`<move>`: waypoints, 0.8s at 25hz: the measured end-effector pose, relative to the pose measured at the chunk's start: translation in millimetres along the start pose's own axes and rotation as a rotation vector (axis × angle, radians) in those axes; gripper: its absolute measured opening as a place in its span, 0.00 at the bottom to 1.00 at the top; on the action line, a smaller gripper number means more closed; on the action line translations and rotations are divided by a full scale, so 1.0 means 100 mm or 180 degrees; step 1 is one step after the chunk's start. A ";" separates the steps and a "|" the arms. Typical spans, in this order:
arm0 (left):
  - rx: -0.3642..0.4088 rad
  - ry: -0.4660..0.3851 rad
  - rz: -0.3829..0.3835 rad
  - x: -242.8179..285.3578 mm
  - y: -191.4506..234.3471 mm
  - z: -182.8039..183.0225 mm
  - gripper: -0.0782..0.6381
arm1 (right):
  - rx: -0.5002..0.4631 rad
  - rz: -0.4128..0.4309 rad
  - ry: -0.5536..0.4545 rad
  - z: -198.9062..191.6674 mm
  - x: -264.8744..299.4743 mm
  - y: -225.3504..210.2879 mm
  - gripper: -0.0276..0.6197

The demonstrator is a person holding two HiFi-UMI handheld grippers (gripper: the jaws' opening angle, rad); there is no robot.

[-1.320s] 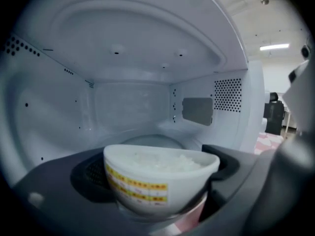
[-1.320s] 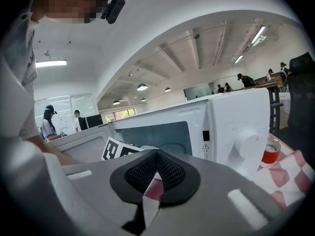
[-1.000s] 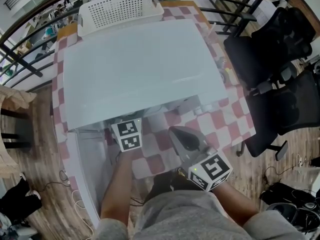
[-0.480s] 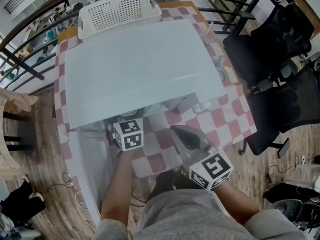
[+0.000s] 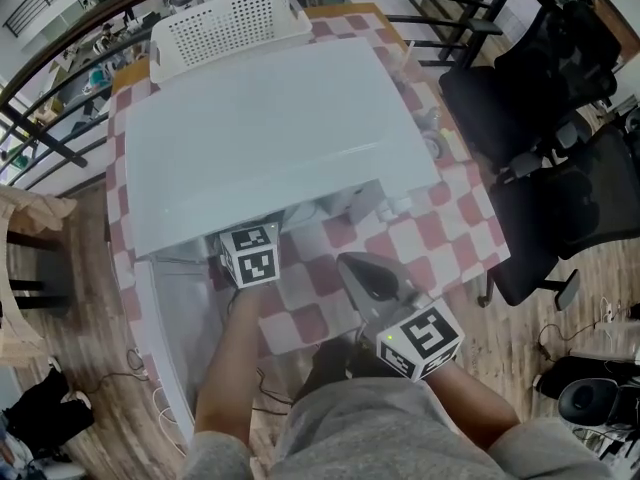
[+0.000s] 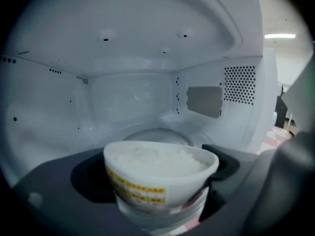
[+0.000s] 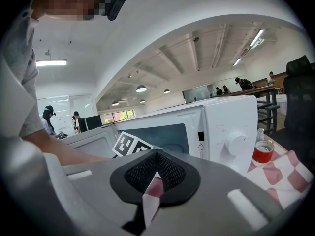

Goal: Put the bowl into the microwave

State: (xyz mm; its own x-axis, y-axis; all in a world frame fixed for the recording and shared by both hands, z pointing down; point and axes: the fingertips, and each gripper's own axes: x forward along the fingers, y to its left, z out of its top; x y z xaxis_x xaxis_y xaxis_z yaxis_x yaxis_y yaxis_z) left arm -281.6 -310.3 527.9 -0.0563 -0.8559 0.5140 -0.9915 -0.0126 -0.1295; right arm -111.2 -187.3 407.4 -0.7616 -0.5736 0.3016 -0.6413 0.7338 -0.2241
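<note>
A white bowl [image 6: 160, 173] of rice with a yellow band sits between the jaws of my left gripper [image 6: 157, 168], which is shut on it. The bowl is inside the white microwave [image 5: 270, 138], above the glass turntable [image 6: 152, 134]; I cannot tell whether it touches. In the head view only the left gripper's marker cube [image 5: 248, 256] shows at the cavity mouth, and the bowl is hidden. My right gripper [image 5: 368, 276] hangs shut and empty over the checked tablecloth [image 5: 440, 238], facing the microwave's front [image 7: 197, 132].
The microwave door [image 5: 175, 318] stands open to the left of my left arm. A white perforated basket [image 5: 235, 23] sits behind the microwave. A glass of red liquid [image 7: 263, 152] stands to the right of the control knob [image 7: 236, 142]. Black office chairs [image 5: 560, 128] stand to the right of the table.
My left gripper has moved a little forward, deeper into the microwave, with the bowl. The right gripper has stayed where it was.
</note>
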 end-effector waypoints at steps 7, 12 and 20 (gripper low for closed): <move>0.0034 0.0107 -0.0012 -0.06 -0.03 -0.14 0.86 | -0.0002 -0.0042 -0.0037 0.03 -0.06 -0.04 0.04; 0.0017 0.0180 -0.0027 -0.09 0.00 -0.19 0.85 | -0.0004 -0.0021 -0.0065 0.05 -0.06 0.01 0.04; 0.0036 0.0084 -0.0011 -0.21 0.01 -0.23 0.85 | -0.0027 -0.0009 -0.0106 0.08 -0.08 0.03 0.04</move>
State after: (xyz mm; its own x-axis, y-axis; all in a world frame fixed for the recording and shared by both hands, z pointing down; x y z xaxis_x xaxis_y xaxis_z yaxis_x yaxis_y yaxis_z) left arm -283.8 -280.4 536.4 -0.0560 -0.8419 0.5367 -0.9903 -0.0216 -0.1371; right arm -107.4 -183.4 397.1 -0.7626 -0.5873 0.2712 -0.6428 0.7351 -0.2155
